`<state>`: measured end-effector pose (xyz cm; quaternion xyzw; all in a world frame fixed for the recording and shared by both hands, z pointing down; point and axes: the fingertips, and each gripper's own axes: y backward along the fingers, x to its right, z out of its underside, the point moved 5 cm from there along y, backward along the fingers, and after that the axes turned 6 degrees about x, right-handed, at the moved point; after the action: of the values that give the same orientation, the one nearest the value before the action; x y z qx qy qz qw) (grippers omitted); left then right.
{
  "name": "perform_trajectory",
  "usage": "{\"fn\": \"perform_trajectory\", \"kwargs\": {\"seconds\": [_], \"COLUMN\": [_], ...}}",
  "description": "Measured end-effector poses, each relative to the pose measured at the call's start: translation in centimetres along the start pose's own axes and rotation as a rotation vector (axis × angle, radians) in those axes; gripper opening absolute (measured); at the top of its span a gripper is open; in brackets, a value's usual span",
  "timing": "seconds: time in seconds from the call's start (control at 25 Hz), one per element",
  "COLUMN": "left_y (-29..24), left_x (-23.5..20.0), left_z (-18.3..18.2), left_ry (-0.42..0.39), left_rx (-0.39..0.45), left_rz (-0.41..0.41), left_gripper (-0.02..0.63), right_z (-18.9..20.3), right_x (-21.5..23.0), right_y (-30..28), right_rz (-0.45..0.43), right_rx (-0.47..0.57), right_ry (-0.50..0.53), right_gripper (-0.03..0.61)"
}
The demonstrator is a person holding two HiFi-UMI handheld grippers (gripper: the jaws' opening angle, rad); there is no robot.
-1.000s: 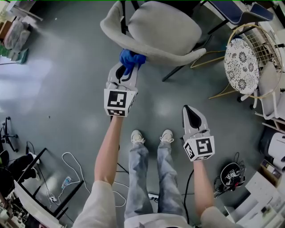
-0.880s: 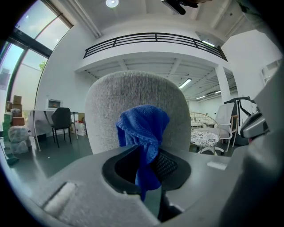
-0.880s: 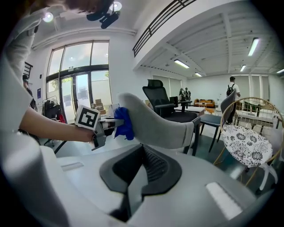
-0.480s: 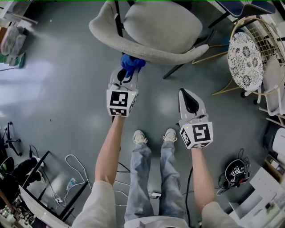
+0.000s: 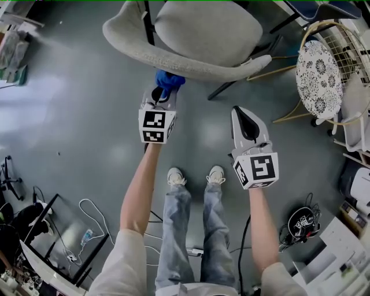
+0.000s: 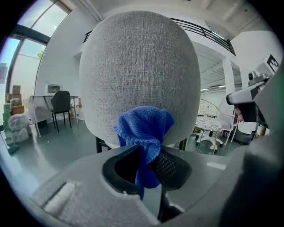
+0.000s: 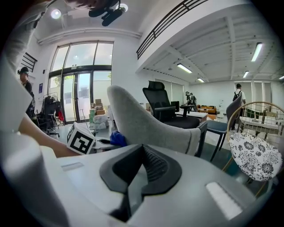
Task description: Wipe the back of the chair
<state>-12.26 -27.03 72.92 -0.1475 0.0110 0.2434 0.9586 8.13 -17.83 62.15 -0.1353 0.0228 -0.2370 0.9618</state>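
A grey fabric chair (image 5: 191, 40) stands ahead of me, its curved back (image 6: 140, 71) facing me. My left gripper (image 5: 163, 88) is shut on a bunched blue cloth (image 5: 169, 79), and the cloth (image 6: 144, 133) sits right at the lower part of the chair back. My right gripper (image 5: 240, 115) hangs lower and to the right, away from the chair, jaws shut with nothing in them. In the right gripper view the chair (image 7: 146, 122) shows side-on, with the blue cloth (image 7: 118, 138) at its left.
A wire-frame stool with a patterned round cushion (image 5: 315, 75) stands at the right. A dark chair (image 5: 312, 11) is behind it. A black stand with cables (image 5: 58, 231) is at lower left, and boxes and gear (image 5: 341, 243) at lower right. My feet (image 5: 193, 175) are on the grey floor.
The left gripper with the cloth has shifted slightly along the chair back, and the chair now sits further left in view. The right gripper has risen a little.
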Motion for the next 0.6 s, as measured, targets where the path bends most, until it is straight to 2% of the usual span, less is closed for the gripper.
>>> {"fn": "perform_trajectory", "kwargs": {"seconds": [0.24, 0.6], "left_y": [1.0, 7.9], "left_x": [0.7, 5.1], "left_z": [-0.4, -4.1], "left_ry": [-0.007, -0.077], "left_rx": [-0.011, 0.054], "left_rz": [-0.008, -0.026], "left_gripper": [0.058, 0.058], "right_z": [0.7, 0.0], "right_x": [-0.1, -2.0], "right_y": [1.5, 3.9], "right_rz": [-0.005, -0.037], "right_rx": [-0.020, -0.007], "right_ry": [-0.009, -0.035], "right_gripper": [0.000, 0.000]}}
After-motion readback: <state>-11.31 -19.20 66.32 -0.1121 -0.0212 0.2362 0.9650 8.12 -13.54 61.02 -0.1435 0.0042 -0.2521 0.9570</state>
